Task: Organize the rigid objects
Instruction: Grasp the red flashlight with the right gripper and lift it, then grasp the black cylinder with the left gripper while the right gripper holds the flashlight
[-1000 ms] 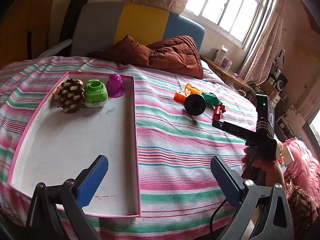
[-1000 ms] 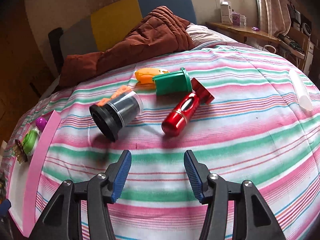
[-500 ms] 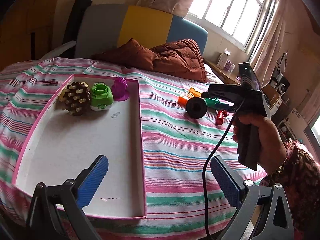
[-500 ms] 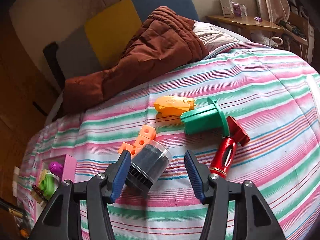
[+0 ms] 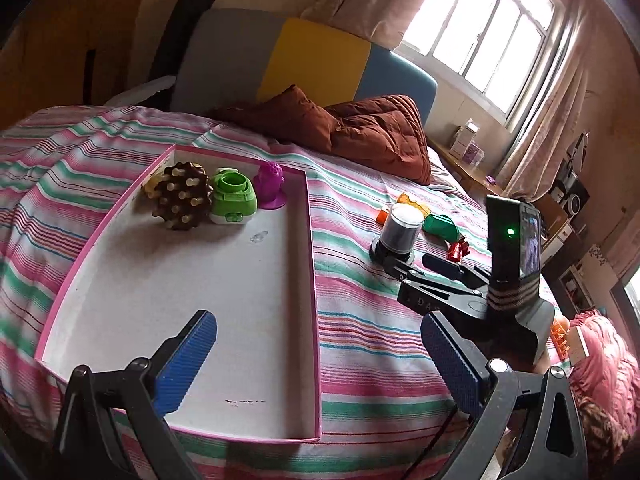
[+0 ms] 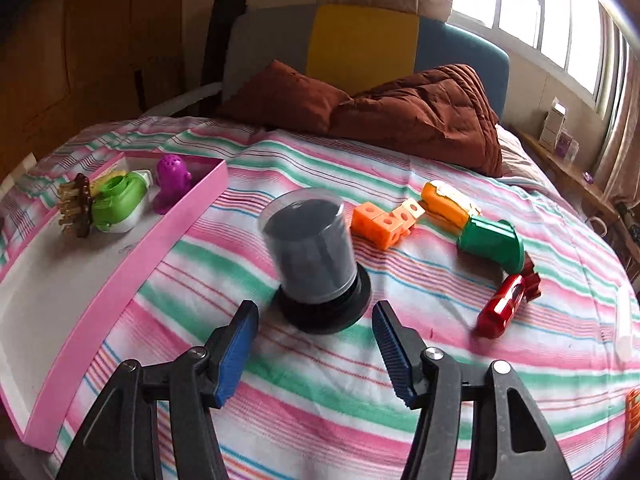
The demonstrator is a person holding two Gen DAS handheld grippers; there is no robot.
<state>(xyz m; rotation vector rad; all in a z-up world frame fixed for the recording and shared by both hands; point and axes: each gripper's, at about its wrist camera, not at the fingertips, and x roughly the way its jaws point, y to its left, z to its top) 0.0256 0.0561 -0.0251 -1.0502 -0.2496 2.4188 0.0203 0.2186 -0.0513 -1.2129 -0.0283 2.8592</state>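
Note:
A pink-rimmed white tray point(image 5: 308, 280) lies on the striped bed and holds a brown spiky ball point(image 5: 182, 196), a green toy point(image 5: 234, 196) and a purple figure point(image 5: 271, 184) at its far end. A clear-domed black canister point(image 6: 312, 258) stands upright on the bed just beyond my open right gripper point(image 6: 314, 344); it also shows in the left wrist view point(image 5: 398, 232). Orange cubes point(image 6: 384, 220), an orange-yellow toy point(image 6: 448, 200), a green cylinder point(image 6: 492, 242) and a red toy point(image 6: 504, 306) lie to the right. My left gripper point(image 5: 320, 364) is open and empty over the tray's near edge.
A brown quilt point(image 6: 420, 112) lies at the head of the bed before a grey, yellow and blue headboard point(image 6: 360, 44). The tray's pink wall point(image 6: 132, 276) runs left of the canister. A windowsill shelf with boxes point(image 6: 560, 132) is far right.
The canister, lying on its side earlier, now stands upright on its base. My right gripper has swung round to face it from close. The left gripper has hardly moved.

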